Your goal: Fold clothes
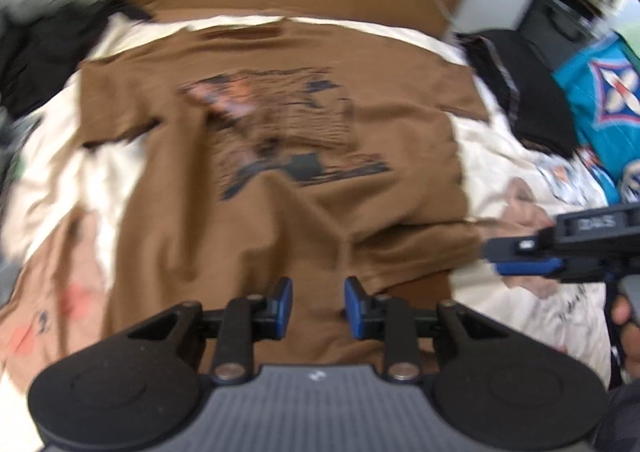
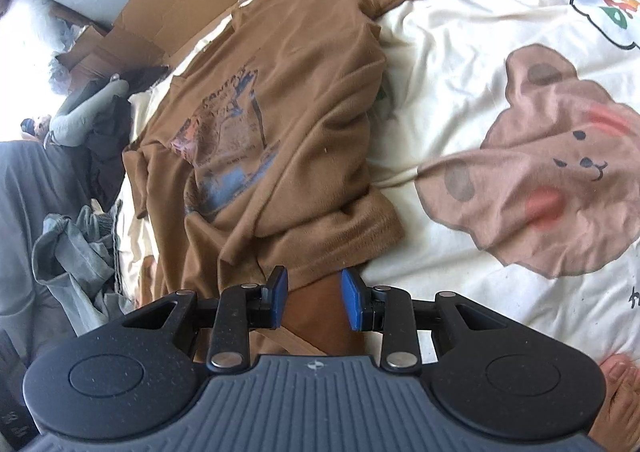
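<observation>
A brown T-shirt point(image 1: 280, 140) lies spread on a bed's cream bear-print cover point(image 2: 460, 64), printed side up, its dark and orange graphic point(image 1: 276, 124) blurred in the left wrist view. Its left sleeve lies out flat; the right side is doubled over inward into a thick, wrinkled fold point(image 2: 340, 156), and the hem is rumpled. The left gripper point(image 1: 318, 306) hovers over the near hem, fingers apart and empty. The right gripper point(image 2: 313, 298) hangs at the folded corner, fingers apart, holding nothing.
</observation>
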